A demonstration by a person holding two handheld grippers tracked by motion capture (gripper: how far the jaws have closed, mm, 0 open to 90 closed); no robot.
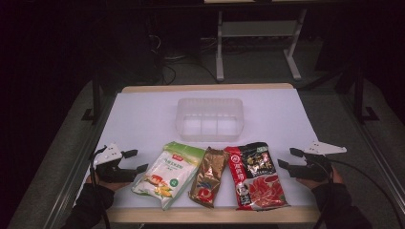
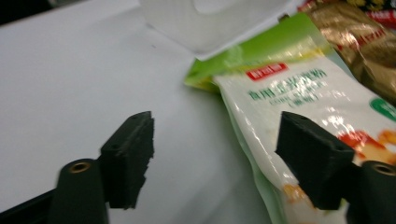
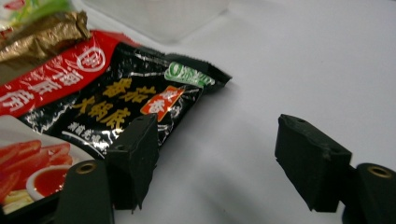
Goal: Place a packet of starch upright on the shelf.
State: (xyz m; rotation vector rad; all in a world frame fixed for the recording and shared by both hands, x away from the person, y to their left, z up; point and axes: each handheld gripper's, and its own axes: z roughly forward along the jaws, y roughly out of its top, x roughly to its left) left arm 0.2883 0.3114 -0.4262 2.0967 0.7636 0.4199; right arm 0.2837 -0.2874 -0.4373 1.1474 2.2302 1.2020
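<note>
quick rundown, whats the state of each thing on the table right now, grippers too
Clear plastic bin: upright, empty.
White and green packet: lying flat, sealed, not gripped.
Gold-brown foil packet: lying flat between the other two.
Red and black packet: lying flat, not gripped.
Left gripper: jaws open, holding nothing, beside the white and green packet.
Right gripper: jaws open, holding nothing, beside the red and black packet.

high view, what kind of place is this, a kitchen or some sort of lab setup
Most likely a lab or recording bench, not a kitchen: a white-topped table in a dark room, cables on the floor behind, and a metal-legged frame beyond. Three food pouches lie lined up before a clear plastic bin.
</note>
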